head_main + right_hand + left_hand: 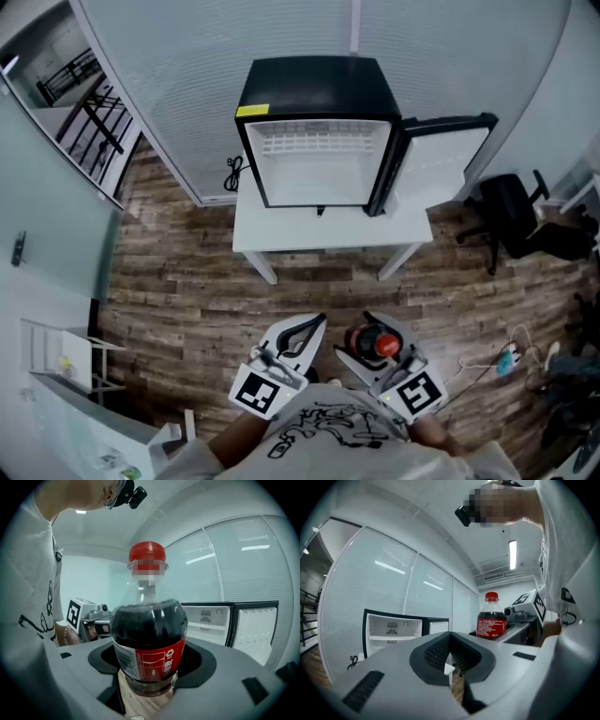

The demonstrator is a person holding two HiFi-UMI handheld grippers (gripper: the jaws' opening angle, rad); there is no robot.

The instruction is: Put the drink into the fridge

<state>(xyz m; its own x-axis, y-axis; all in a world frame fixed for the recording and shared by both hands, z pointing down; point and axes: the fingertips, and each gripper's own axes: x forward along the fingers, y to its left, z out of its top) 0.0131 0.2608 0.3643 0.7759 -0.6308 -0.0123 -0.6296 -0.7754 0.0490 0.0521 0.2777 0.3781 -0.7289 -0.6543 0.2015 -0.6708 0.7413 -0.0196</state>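
The drink, a dark cola bottle [379, 343] with a red cap and red label, stands upright in my right gripper [373, 345], whose jaws are shut on its body [149, 639]. The small black fridge [319, 94] sits on a white table [328, 232] ahead, with its door [436, 155] swung open to the right and its white inside bare. My left gripper [314, 328] is beside the right one, shut with nothing in it. In the left gripper view the bottle [491, 620] shows to the right and the fridge [393, 630] ahead.
Wooden floor lies between me and the table. A black office chair [511, 216] stands right of the table, and a cable with a power strip [506, 359] lies on the floor at the right. A white rack [66, 366] is at the lower left. A glass wall runs behind the fridge.
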